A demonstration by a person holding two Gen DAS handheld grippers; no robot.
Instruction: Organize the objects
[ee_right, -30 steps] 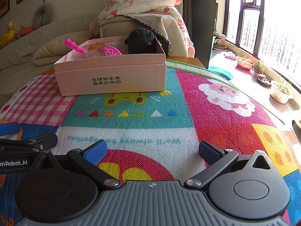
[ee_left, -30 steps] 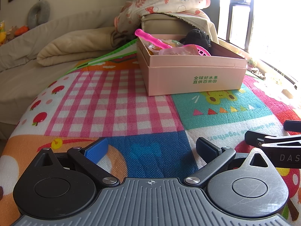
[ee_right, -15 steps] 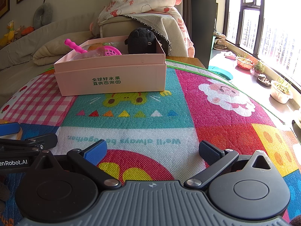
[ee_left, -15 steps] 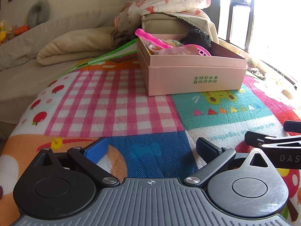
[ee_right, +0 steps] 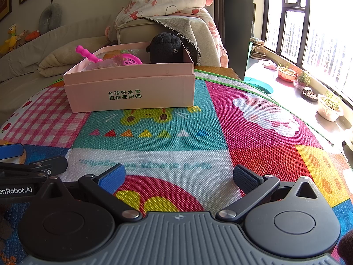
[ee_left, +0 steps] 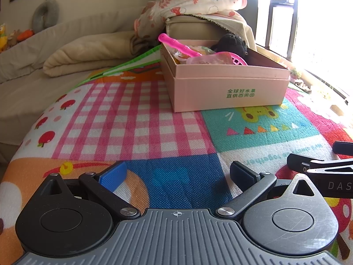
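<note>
A pink cardboard box (ee_left: 229, 92) (ee_right: 132, 95) with green print stands on the colourful play mat (ee_left: 141, 128) (ee_right: 253, 137). In it lie a pink toy scoop (ee_left: 181, 46) (ee_right: 88, 55), a pink mesh basket (ee_right: 130, 60), a black plush toy (ee_left: 231, 43) (ee_right: 166, 48) and other small items. My left gripper (ee_left: 177, 174) is open and empty, low over the mat in front of the box. My right gripper (ee_right: 179, 175) is open and empty, beside the left one and equally far from the box.
A beige sofa with a folded blanket (ee_left: 88, 53) and a floral quilt (ee_right: 167, 0) stands behind the mat. A window sill with plant pots (ee_right: 328, 108) runs along the right. The mat's edge falls away at the left.
</note>
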